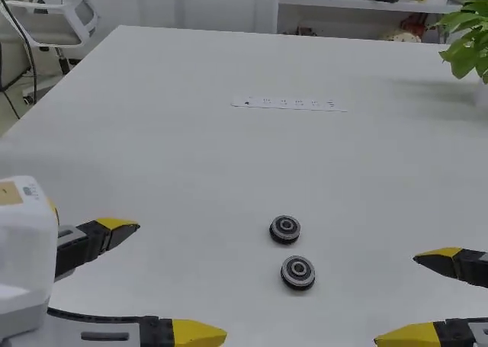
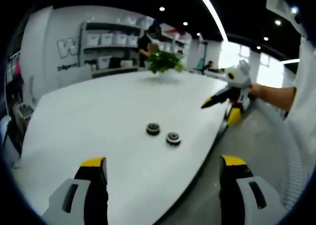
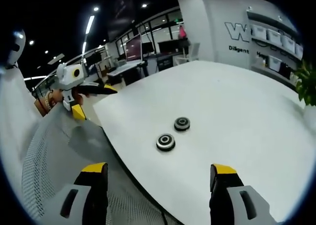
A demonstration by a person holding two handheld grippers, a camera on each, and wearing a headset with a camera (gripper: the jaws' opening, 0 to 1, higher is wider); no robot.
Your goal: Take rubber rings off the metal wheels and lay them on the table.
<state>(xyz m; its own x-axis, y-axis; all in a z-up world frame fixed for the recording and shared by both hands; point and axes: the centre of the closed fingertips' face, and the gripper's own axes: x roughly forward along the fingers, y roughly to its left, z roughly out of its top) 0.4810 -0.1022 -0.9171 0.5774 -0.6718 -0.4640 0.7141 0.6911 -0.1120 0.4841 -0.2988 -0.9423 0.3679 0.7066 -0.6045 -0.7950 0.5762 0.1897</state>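
Closest in, L gripper [image 1: 164, 282] and R gripper [image 1: 415, 295] both gape wide w/ nothing held, low over the near edge of the white table [image 1: 152, 133]. Betw them lie the nearer metal wheel [image 1: 297, 273] and farther metal wheel [image 1: 285, 229], just beside each other, not touching, black rubber rings on both. Further back a socket strip [image 1: 290, 103] lies on the tabletop, w/ a leafy plant [image 1: 467, 34] at far R
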